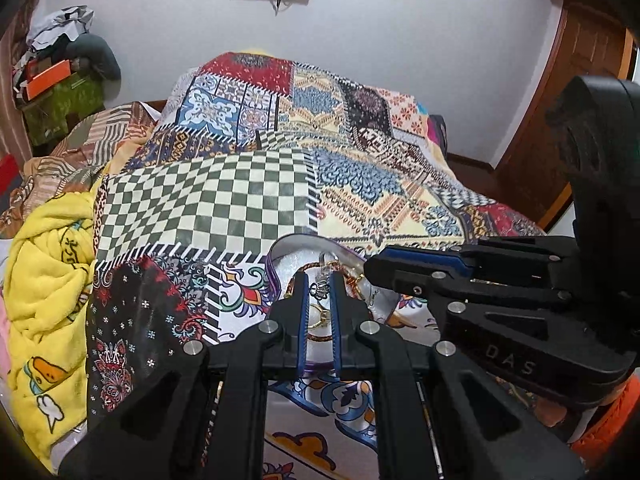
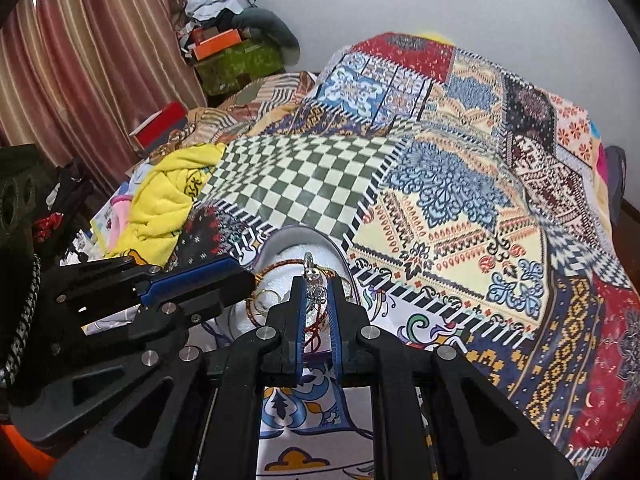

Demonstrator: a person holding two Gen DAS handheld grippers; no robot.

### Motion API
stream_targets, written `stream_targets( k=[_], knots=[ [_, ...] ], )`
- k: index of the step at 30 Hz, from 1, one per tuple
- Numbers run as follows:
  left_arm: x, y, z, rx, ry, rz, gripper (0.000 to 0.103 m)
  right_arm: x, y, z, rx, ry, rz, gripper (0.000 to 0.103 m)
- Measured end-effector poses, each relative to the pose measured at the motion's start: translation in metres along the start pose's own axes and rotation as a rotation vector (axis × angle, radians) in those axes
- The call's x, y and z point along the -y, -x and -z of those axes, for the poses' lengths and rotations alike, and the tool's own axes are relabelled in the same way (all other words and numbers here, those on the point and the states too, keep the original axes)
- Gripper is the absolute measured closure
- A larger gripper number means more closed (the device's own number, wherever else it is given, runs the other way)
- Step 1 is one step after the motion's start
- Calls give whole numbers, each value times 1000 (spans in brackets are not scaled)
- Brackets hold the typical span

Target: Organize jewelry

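A white-lined jewelry case (image 1: 286,246) with a purple rim lies open on the patchwork bedspread (image 1: 248,200). Inside it are a brown braided bracelet (image 1: 310,267), a silver crown-shaped ring (image 1: 318,290) and a thin gold ring (image 1: 320,314). My left gripper (image 1: 319,280) hangs just above these pieces, shut, with nothing gripped. My right gripper (image 1: 370,270) comes in from the right, its tip at the case's edge. In the right wrist view the right gripper (image 2: 317,286) is shut over the case (image 2: 296,238), above a silver charm (image 2: 310,266) and the braided bracelet (image 2: 280,267). The left gripper (image 2: 246,278) lies to its left.
A yellow blanket (image 1: 48,264) is bunched at the bed's left side. Boxes and clothes (image 2: 224,40) are piled in the far corner beside a striped curtain (image 2: 80,60). A red box (image 2: 160,124) sits on the bed's edge, and a wooden door (image 1: 560,100) is on the right.
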State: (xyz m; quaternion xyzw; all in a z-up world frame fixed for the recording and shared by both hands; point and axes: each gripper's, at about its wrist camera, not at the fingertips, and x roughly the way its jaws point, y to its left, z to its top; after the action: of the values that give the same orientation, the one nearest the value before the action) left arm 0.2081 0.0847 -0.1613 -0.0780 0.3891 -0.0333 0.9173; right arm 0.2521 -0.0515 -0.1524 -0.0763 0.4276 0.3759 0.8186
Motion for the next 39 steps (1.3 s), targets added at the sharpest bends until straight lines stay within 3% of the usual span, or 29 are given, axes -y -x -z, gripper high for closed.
stream_targets(
  k=[14,17,22,26,32,39],
  knots=[
    [4,-6,4,-36,-26,-12,94,1,-13,0,-51,23,-40,93],
    [3,-7,5,-45,-26,-24,89,2,-12,1,-58,22,-44,92],
    [0,-1,5,-35,-16,-43,71,5,-5,1,-46,17,-31,86],
    [-2,5,2,-31,1,-35,70,8,6,0,-25,6,-26,85],
    [1,35,-7,21,5,-43,70,4,32,-4,20,17,-3,85],
    [14,102,-19,147,-5,-62,70,-22,103,-11,170,47,23,85]
  ],
)
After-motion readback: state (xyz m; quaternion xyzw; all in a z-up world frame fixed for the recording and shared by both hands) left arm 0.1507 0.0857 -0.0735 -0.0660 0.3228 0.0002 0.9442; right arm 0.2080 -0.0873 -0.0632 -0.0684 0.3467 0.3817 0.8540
